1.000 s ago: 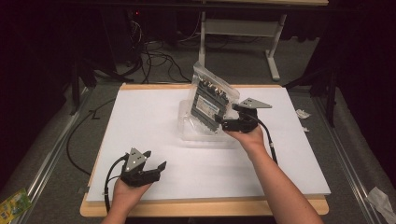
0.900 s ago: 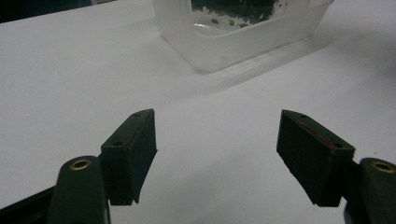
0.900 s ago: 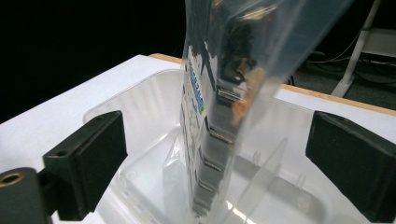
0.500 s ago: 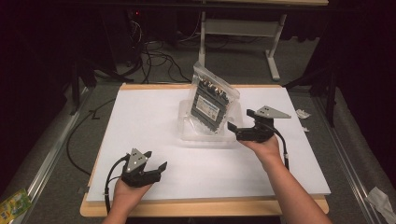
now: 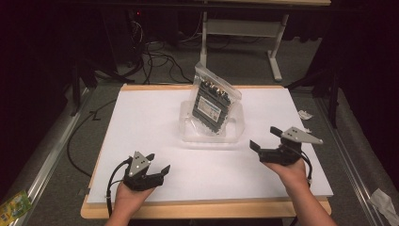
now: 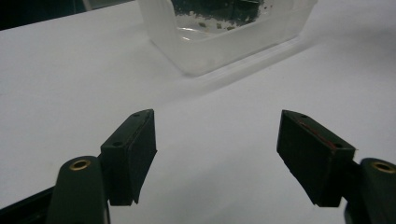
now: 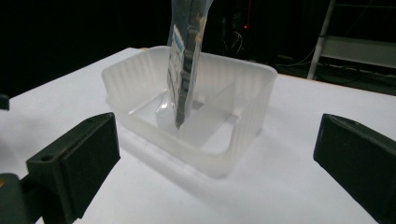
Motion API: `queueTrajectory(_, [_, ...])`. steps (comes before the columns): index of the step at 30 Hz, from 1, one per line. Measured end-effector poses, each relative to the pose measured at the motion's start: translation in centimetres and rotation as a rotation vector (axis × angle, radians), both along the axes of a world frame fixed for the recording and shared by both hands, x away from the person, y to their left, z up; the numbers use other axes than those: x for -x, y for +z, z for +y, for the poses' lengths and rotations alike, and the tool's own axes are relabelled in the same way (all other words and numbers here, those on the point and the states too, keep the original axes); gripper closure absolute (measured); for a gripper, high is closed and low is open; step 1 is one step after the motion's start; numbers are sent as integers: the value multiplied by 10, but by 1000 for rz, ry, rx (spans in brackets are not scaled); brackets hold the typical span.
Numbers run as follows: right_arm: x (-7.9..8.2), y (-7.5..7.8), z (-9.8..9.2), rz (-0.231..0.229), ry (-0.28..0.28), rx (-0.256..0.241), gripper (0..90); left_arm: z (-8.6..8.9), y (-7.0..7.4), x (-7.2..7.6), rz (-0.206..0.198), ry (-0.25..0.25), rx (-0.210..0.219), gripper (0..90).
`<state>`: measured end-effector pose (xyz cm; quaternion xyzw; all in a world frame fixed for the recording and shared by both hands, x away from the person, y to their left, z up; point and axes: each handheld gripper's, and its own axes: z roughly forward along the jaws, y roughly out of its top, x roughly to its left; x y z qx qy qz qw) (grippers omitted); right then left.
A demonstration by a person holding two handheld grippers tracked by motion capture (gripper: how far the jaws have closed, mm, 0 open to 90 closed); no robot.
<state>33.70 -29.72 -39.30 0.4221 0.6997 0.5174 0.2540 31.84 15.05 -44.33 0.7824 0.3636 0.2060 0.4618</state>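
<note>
Your left gripper (image 5: 156, 165) has its jaws spread wide with nothing between them; in the left gripper view the two black pads (image 6: 132, 149) frame bare white board, and the clear plastic container (image 6: 224, 32) sits ahead of them, well apart. Your left hand (image 5: 129, 197) holds that gripper low over the white board (image 5: 141, 122), on the near left side of the container.

Your right gripper (image 5: 267, 141) is also wide apart and holds nothing. In the right gripper view its pads (image 7: 77, 158) stand to either side of the container (image 7: 196, 116), which is near but not touched. Your right hand (image 5: 289, 172) sits on the near right side of the container.

The container (image 5: 211, 129) rests on the board at about its middle. A clear bag of dark parts (image 5: 214, 101) with a pale label stands upright in it, leaning back, its top rising well above the rim. In the right gripper view the bag (image 7: 184, 56) is seen edge-on, its lower end touching the container floor beside an inner divider.

The board lies on a wooden table (image 5: 207, 209). Behind the container, past the table's far edge, black cables (image 5: 155, 59) lie on the floor.
</note>
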Motion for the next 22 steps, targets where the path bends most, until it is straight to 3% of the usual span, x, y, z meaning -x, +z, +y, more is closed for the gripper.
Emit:
queueTrajectory(1, [16,-5,-6,0,-4,2,4,-1,1,1,-4,-9,-3,287])
queueTrajectory(2, [16,-5,-6,0,-4,2,4,-2,1,3,-9,-14,-7,287])
queueTrajectory(6, [46,-17,-20,-2,-28,5,0,-4,3,9,-21,-28,-18,282])
queueTrajectory(7, [54,-23,-25,-14,-47,0,0,-4,4,11,-23,-23,-23,280])
queueTrajectory(8, [64,-34,-33,4,-63,-5,0,-4,4,13,-21,-19,-16,280])
queueTrajectory(10, [67,-39,-38,23,-73,15,0,-3,4,15,-19,-25,-9,278])
queueTrajectory(13, [66,-39,-43,8,-87,-3,0,-4,3,14,-15,-28,-18,275])
queueTrajectory(22, [62,-41,-38,13,-74,15,0,-7,-2,11,-2,-36,-34,273])
